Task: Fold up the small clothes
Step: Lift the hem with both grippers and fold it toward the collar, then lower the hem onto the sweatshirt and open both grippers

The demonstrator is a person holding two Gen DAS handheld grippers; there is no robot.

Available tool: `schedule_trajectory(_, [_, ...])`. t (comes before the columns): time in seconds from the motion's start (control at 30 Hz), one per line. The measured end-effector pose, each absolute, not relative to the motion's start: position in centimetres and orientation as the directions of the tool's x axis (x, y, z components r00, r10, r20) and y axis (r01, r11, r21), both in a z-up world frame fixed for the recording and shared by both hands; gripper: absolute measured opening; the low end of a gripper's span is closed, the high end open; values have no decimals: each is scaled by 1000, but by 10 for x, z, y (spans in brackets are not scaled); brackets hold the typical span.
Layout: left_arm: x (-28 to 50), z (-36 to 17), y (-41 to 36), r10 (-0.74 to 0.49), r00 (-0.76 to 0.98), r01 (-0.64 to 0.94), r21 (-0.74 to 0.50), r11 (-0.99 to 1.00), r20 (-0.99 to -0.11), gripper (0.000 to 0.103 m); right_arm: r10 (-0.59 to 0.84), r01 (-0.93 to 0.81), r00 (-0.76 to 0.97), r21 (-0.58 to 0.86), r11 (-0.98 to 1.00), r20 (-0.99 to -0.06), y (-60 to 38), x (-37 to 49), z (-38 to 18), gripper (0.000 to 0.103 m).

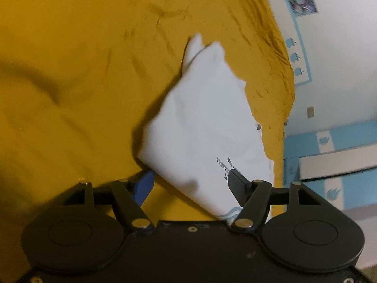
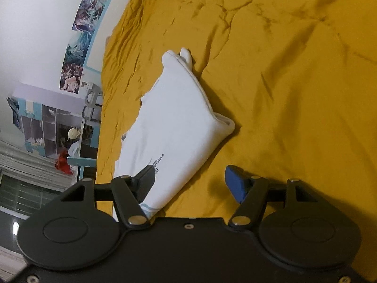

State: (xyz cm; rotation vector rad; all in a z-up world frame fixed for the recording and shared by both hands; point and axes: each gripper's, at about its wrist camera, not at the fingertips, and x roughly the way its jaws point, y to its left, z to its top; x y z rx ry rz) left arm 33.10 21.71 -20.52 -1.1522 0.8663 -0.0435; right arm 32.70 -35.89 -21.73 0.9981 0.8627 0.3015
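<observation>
A small white garment (image 1: 202, 127) with dark printed text and a light blue hem lies folded on the yellow bedsheet (image 1: 82, 70). My left gripper (image 1: 190, 184) is open just above the garment's near end, its blue finger on the left and black finger on the right, holding nothing. In the right wrist view the same garment (image 2: 176, 122) lies lengthwise. My right gripper (image 2: 188, 181) is open over its near end, black finger above the printed text, blue finger over bare sheet (image 2: 294, 94).
The bed's edge (image 1: 282, 118) runs near the garment's side. Beyond it are a white wall with posters (image 2: 80, 47), blue and white furniture (image 1: 329, 160), and shelves with clutter (image 2: 51, 132). The sheet is wrinkled.
</observation>
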Motion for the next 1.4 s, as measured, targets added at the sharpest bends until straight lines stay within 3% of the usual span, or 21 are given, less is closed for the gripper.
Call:
schedule_trajectory(0.23, [347, -210, 203, -422, 698, -388, -801, 456, -579, 72, 535, 183, 675, 818, 546, -508, -344, 352, -225, 67])
schedule_trajectory(0.27, [349, -210, 203, -420, 700, -391, -802, 451, -578, 69, 526, 190, 681, 816, 546, -510, -343, 356, -226, 67])
schedule_trajectory(0.3, [354, -212, 202, -416, 701, -394, -801, 450, -579, 59, 520, 193, 683, 813, 550, -513, -340, 359, -227, 64])
schedule_trajectory(0.33, [352, -212, 203, -411, 701, -396, -798, 455, -583, 46, 511, 190, 684, 803, 564, -521, -337, 363, -226, 56])
schedule_trajectory(0.37, [356, -213, 202, -412, 695, -397, -792, 464, -590, 12, 497, 179, 684, 783, 596, -535, -333, 366, -225, 22])
schedule_trajectory(0.4, [360, -217, 203, -424, 688, -401, -795, 455, -589, 10, 475, 172, 680, 752, 637, -558, -328, 370, -223, 7])
schedule_trajectory(0.53, [356, -213, 206, -423, 700, -394, -806, 443, -575, 9, 459, 184, 694, 752, 633, -555, -329, 372, -220, 7])
schedule_trajectory(0.73, [343, -163, 204, -410, 728, -300, -793, 531, -550, 4, 467, 117, 727, 760, 640, -504, -334, 359, -186, 6])
schedule_trajectory(0.93, [286, -123, 194, -441, 703, -243, -771, 589, -558, 4, 497, 47, 735, 767, 640, -461, -344, 309, -152, 5])
schedule_trajectory(1.2, [168, -170, 184, -439, 625, -349, -735, 582, -645, 5, 517, 102, 673, 758, 644, -529, -358, 207, -193, 5])
schedule_trajectory(1.27, [151, -186, 188, -440, 643, -359, -754, 550, -627, 7, 509, 138, 663, 758, 637, -549, -363, 203, -215, 5])
schedule_trajectory(1.4, [124, -172, 200, -406, 659, -361, -739, 568, -634, 6, 510, 111, 646, 731, 674, -568, -374, 201, -221, 5])
